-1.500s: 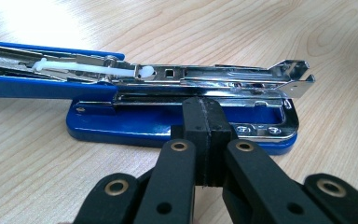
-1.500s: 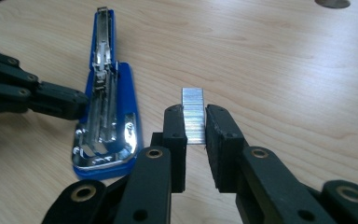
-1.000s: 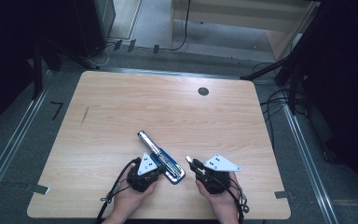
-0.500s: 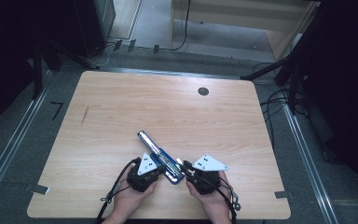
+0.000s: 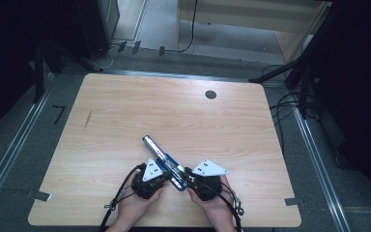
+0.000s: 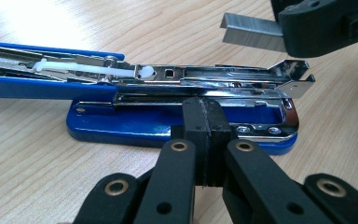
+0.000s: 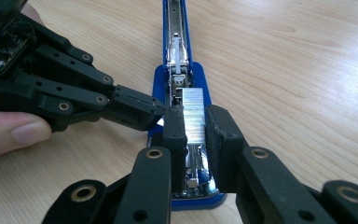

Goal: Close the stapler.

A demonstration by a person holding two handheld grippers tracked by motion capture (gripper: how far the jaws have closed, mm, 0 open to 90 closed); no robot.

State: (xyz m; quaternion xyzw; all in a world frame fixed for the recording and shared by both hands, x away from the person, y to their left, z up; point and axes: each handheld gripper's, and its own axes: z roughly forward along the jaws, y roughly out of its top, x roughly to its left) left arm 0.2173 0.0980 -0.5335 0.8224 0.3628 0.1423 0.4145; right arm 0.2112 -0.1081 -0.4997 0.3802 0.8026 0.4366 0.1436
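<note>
A blue stapler (image 5: 160, 158) lies near the table's front edge, swung open flat with its chrome magazine (image 6: 205, 77) exposed. My left gripper (image 6: 208, 126) is shut with nothing between its pads, and its tips rest against the side of the stapler's base (image 6: 135, 123). My right gripper (image 7: 196, 128) is shut on a silver strip of staples (image 7: 193, 115) and holds it just above the front end of the magazine. In the high view the left gripper (image 5: 167, 175) and right gripper (image 5: 186, 177) meet at the stapler's near end. The left gripper view shows the staple strip (image 6: 251, 30) hovering in the right gripper's black jaws.
The wooden table (image 5: 125, 111) has a round black grommet (image 5: 210, 94) at the back right. A thumb (image 7: 14, 133) rests on the wood beside the left gripper (image 7: 135, 109). Cables and black stands lie on the floor beyond the table's far and right edges.
My right gripper has shifted left with the staple strip, from beside the stapler to over its near end. The left gripper and the stapler have stayed put.
</note>
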